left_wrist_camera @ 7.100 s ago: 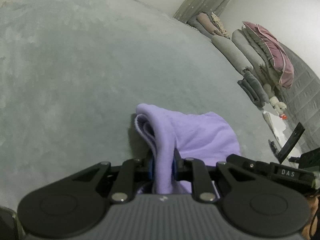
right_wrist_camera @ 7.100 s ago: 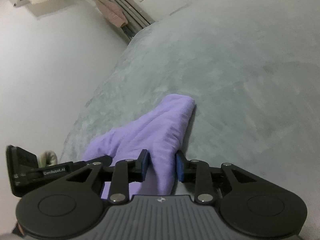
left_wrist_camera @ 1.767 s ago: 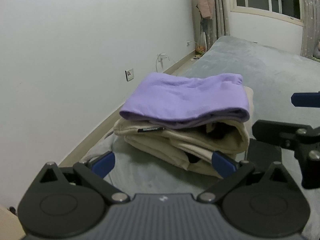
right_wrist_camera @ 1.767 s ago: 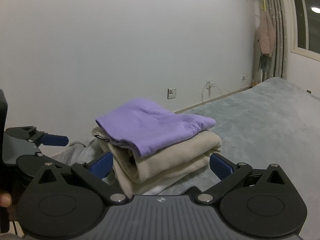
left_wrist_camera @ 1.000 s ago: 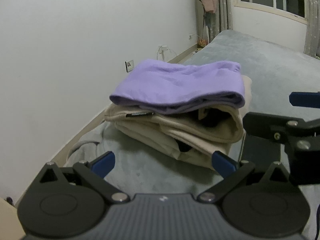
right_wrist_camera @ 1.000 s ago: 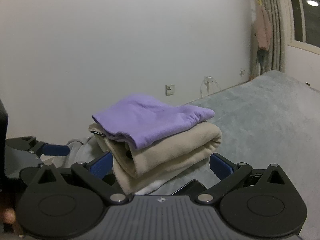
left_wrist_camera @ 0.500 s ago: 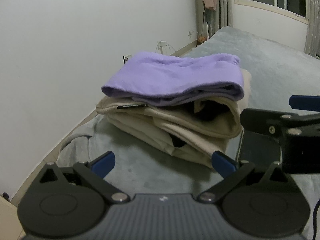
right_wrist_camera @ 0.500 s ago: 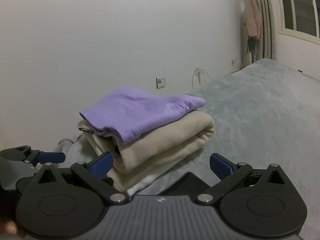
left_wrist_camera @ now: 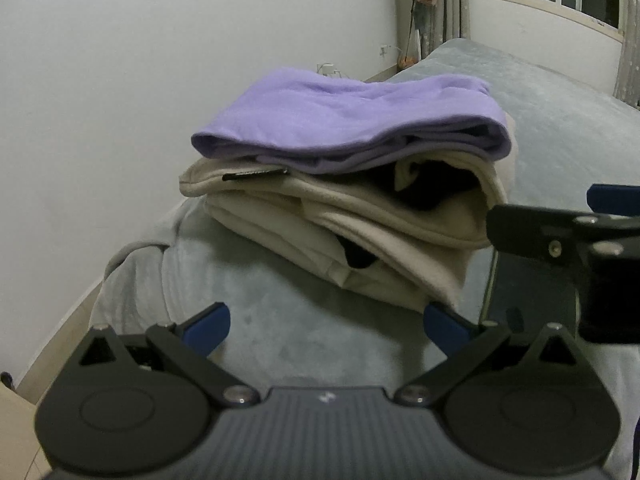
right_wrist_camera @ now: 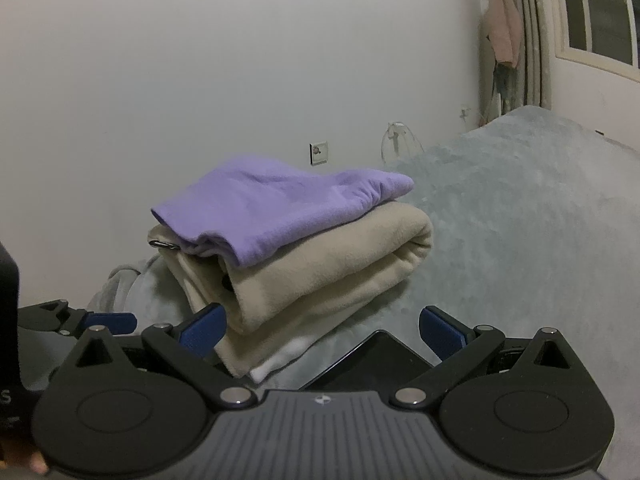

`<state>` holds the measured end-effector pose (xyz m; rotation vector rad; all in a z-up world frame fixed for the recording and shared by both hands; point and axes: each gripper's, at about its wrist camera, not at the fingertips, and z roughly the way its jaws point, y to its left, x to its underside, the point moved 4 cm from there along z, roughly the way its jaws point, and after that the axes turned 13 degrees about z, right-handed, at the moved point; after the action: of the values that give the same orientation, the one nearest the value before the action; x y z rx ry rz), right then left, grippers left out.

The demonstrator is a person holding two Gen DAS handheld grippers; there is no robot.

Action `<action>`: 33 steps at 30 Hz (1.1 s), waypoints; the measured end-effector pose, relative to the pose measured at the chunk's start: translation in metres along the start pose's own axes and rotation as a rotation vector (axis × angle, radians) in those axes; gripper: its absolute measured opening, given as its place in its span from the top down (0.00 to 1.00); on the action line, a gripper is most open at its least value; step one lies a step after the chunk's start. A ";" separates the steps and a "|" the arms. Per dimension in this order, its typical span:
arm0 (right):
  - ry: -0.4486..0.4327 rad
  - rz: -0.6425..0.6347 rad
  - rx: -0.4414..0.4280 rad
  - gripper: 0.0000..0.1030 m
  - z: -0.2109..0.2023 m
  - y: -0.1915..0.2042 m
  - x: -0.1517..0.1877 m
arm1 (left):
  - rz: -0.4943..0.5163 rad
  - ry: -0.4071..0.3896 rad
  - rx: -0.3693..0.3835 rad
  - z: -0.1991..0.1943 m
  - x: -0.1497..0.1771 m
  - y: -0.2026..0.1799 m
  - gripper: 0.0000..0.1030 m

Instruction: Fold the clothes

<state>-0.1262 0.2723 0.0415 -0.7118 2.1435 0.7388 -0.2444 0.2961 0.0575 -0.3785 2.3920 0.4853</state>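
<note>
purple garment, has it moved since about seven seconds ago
Yes. The purple garment was pinched in both tools low on the grey bed; now it lies folded atop the beige garment.

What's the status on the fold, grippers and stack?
Left gripper and right gripper: jaws open, empty. Purple garment folded, lying on the folded beige garment on the grey bed. Dark flat device beside the stack, nothing blocking.

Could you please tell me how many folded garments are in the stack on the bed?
2: the purple garment lies on top, the beige garment beneath it. Its layers might conceal another.
</note>
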 end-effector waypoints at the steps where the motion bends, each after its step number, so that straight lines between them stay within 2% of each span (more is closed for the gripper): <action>1: 0.003 0.002 0.002 0.00 0.002 0.000 0.001 | 0.003 0.001 0.001 0.001 0.000 0.000 0.00; 7: 0.029 0.008 0.047 0.00 0.014 0.004 0.005 | -0.034 0.021 0.035 0.012 -0.002 0.009 0.00; 11: 0.039 0.008 0.097 0.00 0.017 0.010 0.006 | -0.048 -0.003 0.001 0.008 -0.001 0.025 0.00; 22: 0.024 0.009 0.076 0.00 0.007 0.036 -0.001 | -0.035 -0.045 0.007 -0.009 -0.006 0.048 0.00; 33: -0.016 -0.005 0.090 0.00 -0.002 0.059 -0.019 | -0.020 -0.083 0.024 -0.028 -0.016 0.048 0.00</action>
<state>-0.1565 0.3162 0.0741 -0.6610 2.1449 0.6387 -0.2659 0.3288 0.0997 -0.3647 2.3092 0.4541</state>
